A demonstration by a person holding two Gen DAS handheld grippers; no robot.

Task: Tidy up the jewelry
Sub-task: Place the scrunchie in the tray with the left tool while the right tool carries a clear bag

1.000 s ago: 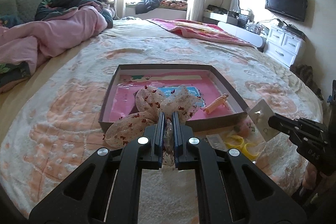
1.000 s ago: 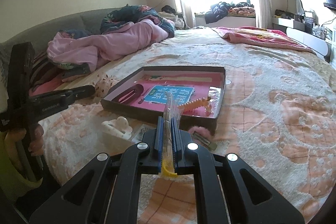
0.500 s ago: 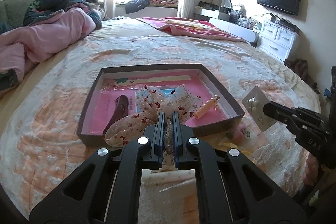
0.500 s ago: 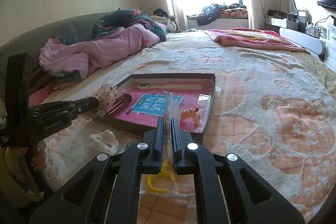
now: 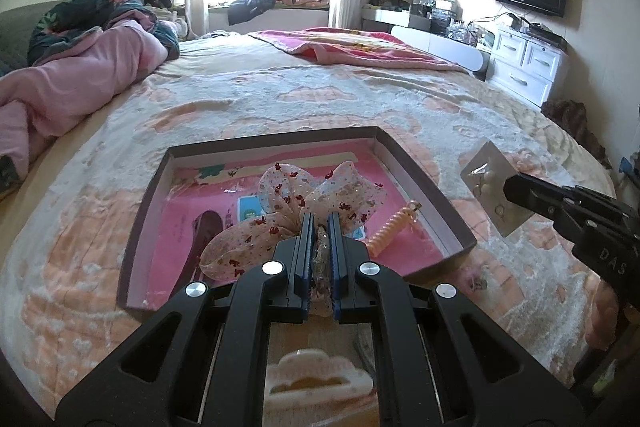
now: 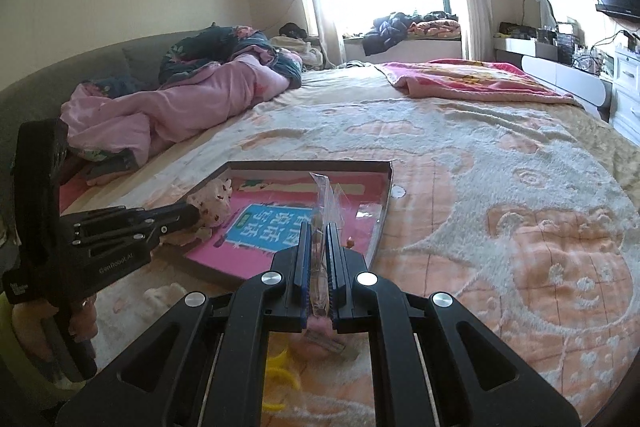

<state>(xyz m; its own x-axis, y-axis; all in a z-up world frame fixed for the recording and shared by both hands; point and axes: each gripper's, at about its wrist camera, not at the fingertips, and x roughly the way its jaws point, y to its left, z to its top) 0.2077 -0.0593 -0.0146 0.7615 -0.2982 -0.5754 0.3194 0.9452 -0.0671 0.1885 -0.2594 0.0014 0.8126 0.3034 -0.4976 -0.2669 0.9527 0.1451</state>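
My left gripper point(image 5: 319, 227) is shut on a floral fabric bow hair clip point(image 5: 296, 211) and holds it over the near part of a shallow dark box point(image 5: 424, 187) with a pink floor. In the box lie a dark oval clip point(image 5: 206, 235), a blue card point(image 5: 250, 207) and an orange spiral hair tie point(image 5: 390, 227). My right gripper point(image 6: 318, 231) is shut on a clear plastic bag of earrings point(image 6: 326, 199), which also shows in the left wrist view point(image 5: 490, 187), beside the box's right edge. The left gripper with the bow point(image 6: 212, 201) shows at the box's left side.
The box sits on a peach and white patterned blanket point(image 6: 500, 187) on a big bed. A cream claw clip point(image 5: 316, 375), a yellow ring point(image 6: 280, 379) and a pink fluffy piece point(image 6: 320, 327) lie near the front. A pink quilt point(image 5: 72, 83) is heaped far left.
Both grippers have moved forward toward the box with their loads. The bow now hangs over the box's floor, and the earring bag has come closer to the box's right side.
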